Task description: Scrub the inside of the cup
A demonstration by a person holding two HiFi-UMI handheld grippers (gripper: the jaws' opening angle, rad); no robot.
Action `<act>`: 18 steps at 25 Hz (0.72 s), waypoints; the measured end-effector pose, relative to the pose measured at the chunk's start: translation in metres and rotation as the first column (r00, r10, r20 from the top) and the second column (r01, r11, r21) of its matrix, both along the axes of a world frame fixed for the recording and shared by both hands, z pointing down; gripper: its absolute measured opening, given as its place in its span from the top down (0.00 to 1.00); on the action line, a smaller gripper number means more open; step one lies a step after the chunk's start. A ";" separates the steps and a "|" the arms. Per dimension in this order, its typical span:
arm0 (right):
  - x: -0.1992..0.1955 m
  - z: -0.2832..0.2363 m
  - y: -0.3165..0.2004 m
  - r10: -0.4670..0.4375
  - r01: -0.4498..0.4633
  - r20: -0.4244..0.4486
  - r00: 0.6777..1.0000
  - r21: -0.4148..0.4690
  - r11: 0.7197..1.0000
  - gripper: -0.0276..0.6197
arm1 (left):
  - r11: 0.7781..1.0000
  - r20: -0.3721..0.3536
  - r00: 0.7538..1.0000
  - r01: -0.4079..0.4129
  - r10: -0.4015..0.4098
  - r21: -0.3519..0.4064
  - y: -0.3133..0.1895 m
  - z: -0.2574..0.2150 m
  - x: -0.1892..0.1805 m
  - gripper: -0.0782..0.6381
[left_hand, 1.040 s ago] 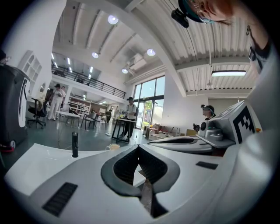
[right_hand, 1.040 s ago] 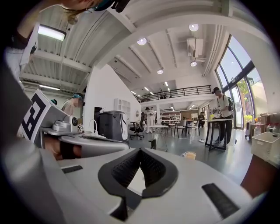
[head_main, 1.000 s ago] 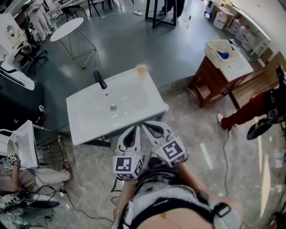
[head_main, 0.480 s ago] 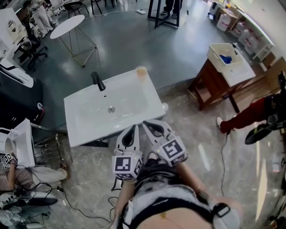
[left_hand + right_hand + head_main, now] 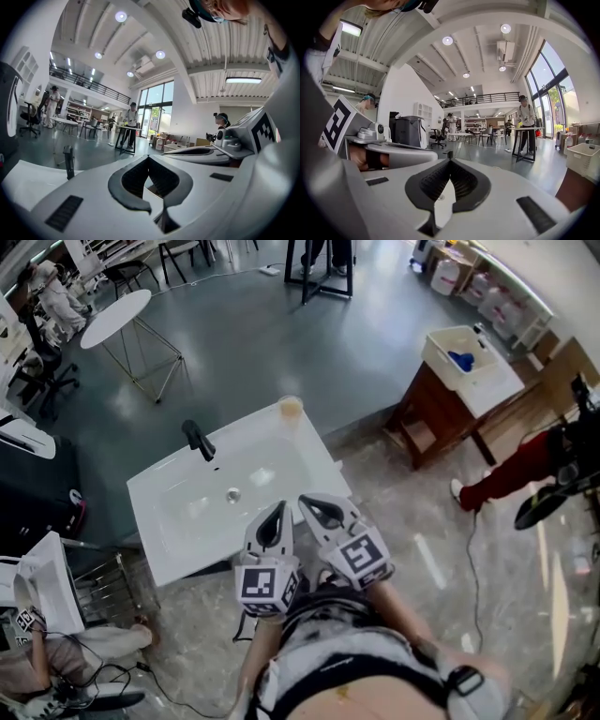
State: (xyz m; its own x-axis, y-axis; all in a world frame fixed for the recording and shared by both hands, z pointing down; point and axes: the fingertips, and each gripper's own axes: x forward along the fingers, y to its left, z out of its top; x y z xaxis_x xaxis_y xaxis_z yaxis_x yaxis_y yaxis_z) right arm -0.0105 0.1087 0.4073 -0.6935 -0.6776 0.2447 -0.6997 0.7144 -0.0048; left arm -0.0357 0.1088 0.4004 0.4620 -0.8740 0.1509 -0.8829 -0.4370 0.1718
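- Progress: nothing of the scrubbing is done, by my reading. The cup (image 5: 292, 408) stands untouched, so reaching, gripping and scrubbing are all left.
- Where it is: on the far right corner of the white washbasin (image 5: 309, 470), well apart from both claws, with the black tap (image 5: 197, 439) along the back edge to its left.
- Attitude: it seems upright, mouth up, long axis vertical (it is small in the head view, so its inside cannot be read).
- The left claw (image 5: 148, 157) has its jaws closed together on nothing.
- The right claw (image 5: 450, 161) is likewise closed and empty; neither carries a brush or sponge.
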 end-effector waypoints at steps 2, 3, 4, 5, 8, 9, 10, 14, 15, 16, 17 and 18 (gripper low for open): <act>-0.008 0.000 -0.013 0.020 -0.020 -0.002 1.000 0.004 1.000 0.95 | 1.000 0.008 1.000 -0.024 0.024 0.005 -0.013 -0.001 -0.008 0.89; -0.012 -0.001 -0.020 0.028 -0.028 -0.003 1.000 0.003 1.000 0.95 | 0.999 0.011 0.999 -0.034 0.033 0.005 -0.020 -0.001 -0.012 0.89; -0.015 -0.001 -0.027 0.036 -0.036 -0.004 0.999 0.002 0.999 0.95 | 0.999 0.011 0.999 -0.042 0.042 0.005 -0.027 -0.001 -0.016 0.89; -0.019 -0.001 -0.034 0.044 -0.044 -0.005 0.999 0.000 0.999 0.95 | 0.999 0.010 0.999 -0.049 0.049 0.004 -0.034 -0.001 -0.019 0.89; -0.029 -0.001 -0.050 0.062 -0.062 -0.006 0.998 0.006 0.998 0.95 | 0.997 0.013 0.997 -0.080 0.079 0.000 -0.051 0.000 -0.026 0.89; -0.033 -0.002 -0.055 0.069 -0.069 -0.005 0.998 0.008 0.998 0.95 | 0.996 0.015 0.996 -0.091 0.091 0.002 -0.056 0.000 -0.029 0.89; -0.036 -0.002 -0.059 0.078 -0.077 -0.005 0.997 0.011 0.997 0.95 | 0.995 0.015 0.995 -0.103 0.103 0.005 -0.061 0.000 -0.031 0.89; -0.045 0.002 -0.074 0.121 -0.121 -0.014 0.993 0.010 0.993 0.95 | 0.989 0.014 0.989 -0.150 0.150 0.001 -0.075 0.004 -0.041 0.89; -0.047 0.004 -0.076 0.133 -0.133 -0.017 0.991 0.006 0.991 0.95 | 0.986 0.015 0.986 -0.165 0.165 -0.005 -0.077 0.006 -0.043 0.89; -0.049 0.006 -0.078 0.145 -0.145 -0.017 0.989 0.002 0.989 0.95 | 0.984 0.014 0.984 -0.179 0.179 -0.011 -0.078 0.008 -0.045 0.89; -0.051 0.007 -0.080 0.157 -0.157 -0.015 0.988 -0.001 0.988 0.95 | 0.981 0.013 0.981 -0.191 0.192 -0.016 -0.079 0.010 -0.047 0.89; -0.052 0.008 -0.081 0.169 -0.169 -0.011 0.986 -0.004 0.986 0.95 | 0.979 0.010 0.979 -0.202 0.202 -0.022 -0.079 0.012 -0.049 0.89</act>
